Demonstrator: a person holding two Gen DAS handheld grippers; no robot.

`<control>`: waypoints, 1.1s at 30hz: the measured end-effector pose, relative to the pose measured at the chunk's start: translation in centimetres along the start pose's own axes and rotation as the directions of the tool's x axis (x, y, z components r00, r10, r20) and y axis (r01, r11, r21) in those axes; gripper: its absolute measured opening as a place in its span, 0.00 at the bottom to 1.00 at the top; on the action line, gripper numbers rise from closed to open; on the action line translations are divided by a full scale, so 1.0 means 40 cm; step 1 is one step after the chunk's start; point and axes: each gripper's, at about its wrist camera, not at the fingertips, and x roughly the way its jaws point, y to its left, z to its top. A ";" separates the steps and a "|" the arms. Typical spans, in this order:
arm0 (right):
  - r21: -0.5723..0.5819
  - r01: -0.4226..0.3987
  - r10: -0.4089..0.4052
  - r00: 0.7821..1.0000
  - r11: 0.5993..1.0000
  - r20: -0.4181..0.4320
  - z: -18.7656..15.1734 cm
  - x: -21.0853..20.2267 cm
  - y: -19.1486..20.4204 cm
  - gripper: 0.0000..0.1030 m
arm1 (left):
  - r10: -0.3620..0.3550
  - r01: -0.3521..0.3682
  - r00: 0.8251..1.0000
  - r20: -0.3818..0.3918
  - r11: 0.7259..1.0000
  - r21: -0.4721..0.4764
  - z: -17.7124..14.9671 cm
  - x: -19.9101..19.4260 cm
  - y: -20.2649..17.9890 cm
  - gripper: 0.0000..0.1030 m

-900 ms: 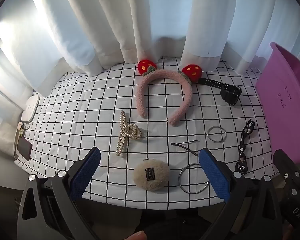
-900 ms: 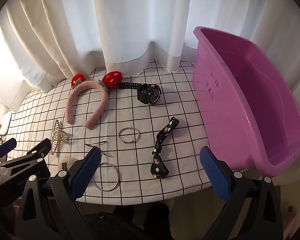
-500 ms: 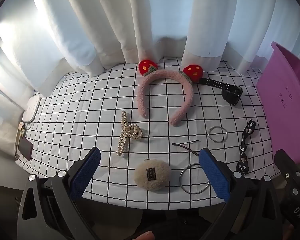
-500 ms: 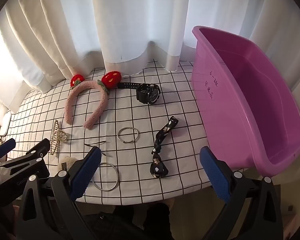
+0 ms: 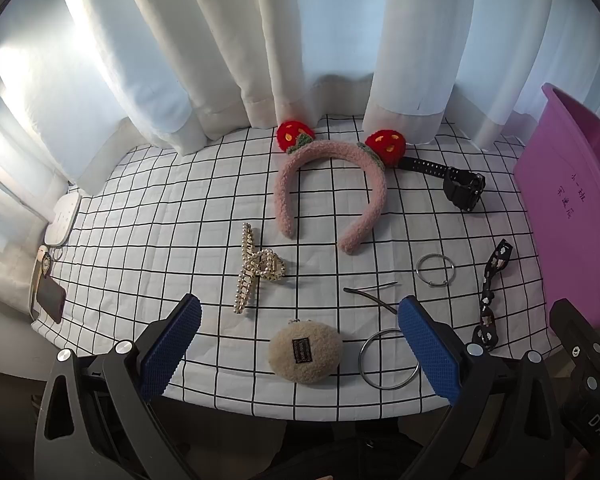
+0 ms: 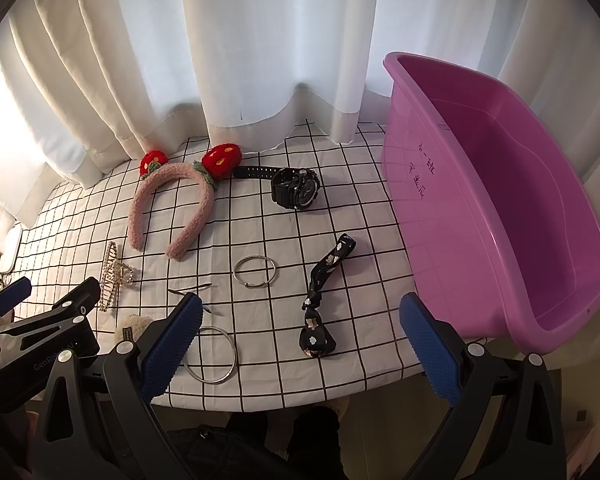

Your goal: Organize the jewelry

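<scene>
Change since earlier: nearly nothing is shifting; both views are drifting only a touch against the cloth, and every piece is lying where it was.
Left gripper (image 5: 299, 334): hovering over the near edge of the tabletop, its blue fingers (image 5: 171, 346) standing spread wide and gripping nothing.
Right gripper (image 6: 300, 334): hanging over the near right part of the cloth, fingers (image 6: 428, 350) likewise spread wide and holding nothing.
Tabletop (image 5: 148, 216): wearing a white cloth with a black grid, white curtains (image 5: 228, 40) hanging behind it.
Pink headband (image 5: 328, 184): lying at the back, its two red strawberry bobbles (image 5: 294, 134) sitting by the curtain hem.
Black watch (image 6: 294, 188): resting just right of the headband, its strap reaching toward the right bobble.
Pearl hair claw (image 5: 256, 266): lying left of centre, in front of the headband.
Hairpin (image 5: 370, 292): lying near the middle, between the claw and the small ring.
Small metal ring (image 6: 255, 272): sitting flat, right of the hairpin.
Large metal ring (image 5: 388, 360): lying near the front edge, partly behind the left gripper's right finger.
Fuzzy beige pouch (image 5: 305, 354): sitting at the front, showing between the left gripper's fingers, just left of the large ring.
Black patterned hair tie (image 6: 320, 304): stretching diagonally, right of the rings.
Purple tub (image 6: 500, 208): standing at the right end of the cloth, tilted, handwriting showing on its near wall, nothing showing inside.
</scene>
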 end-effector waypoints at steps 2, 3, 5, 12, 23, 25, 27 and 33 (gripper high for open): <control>0.000 -0.001 0.001 1.000 1.000 0.001 0.000 0.000 0.000 0.91 | -0.001 0.001 1.000 0.002 1.000 -0.002 0.001 -0.002 0.002 0.94; 0.000 -0.001 0.001 1.000 1.000 0.001 0.000 0.000 0.001 0.91 | 0.001 -0.001 1.000 0.003 1.000 -0.001 -0.001 -0.001 0.006 0.94; 0.000 -0.001 0.001 1.000 1.000 0.001 0.000 0.000 0.001 0.91 | 0.000 0.000 1.000 0.004 1.000 -0.002 -0.001 -0.001 0.008 0.94; -0.001 -0.001 0.001 1.000 1.000 0.001 0.001 0.000 0.001 0.91 | 0.001 -0.001 1.000 0.005 1.000 -0.002 0.003 -0.004 0.012 0.94; -0.004 -0.001 0.001 1.000 1.000 0.001 -0.002 0.003 0.003 0.91 | 0.007 -0.007 1.000 0.013 1.000 -0.004 0.013 -0.005 0.018 0.94; -0.003 -0.002 0.002 1.000 1.000 0.001 -0.001 0.003 0.003 0.91 | 0.008 -0.008 1.000 0.012 1.000 -0.005 0.013 -0.004 0.019 0.94; -0.003 -0.002 0.002 1.000 1.000 0.001 -0.001 0.002 0.003 0.91 | 0.010 -0.009 1.000 0.012 1.000 -0.005 0.013 -0.004 0.019 0.94; -0.004 -0.003 0.003 1.000 1.000 0.002 0.000 0.003 0.004 0.91 | 0.011 -0.011 1.000 0.013 1.000 -0.005 0.013 -0.003 0.019 0.94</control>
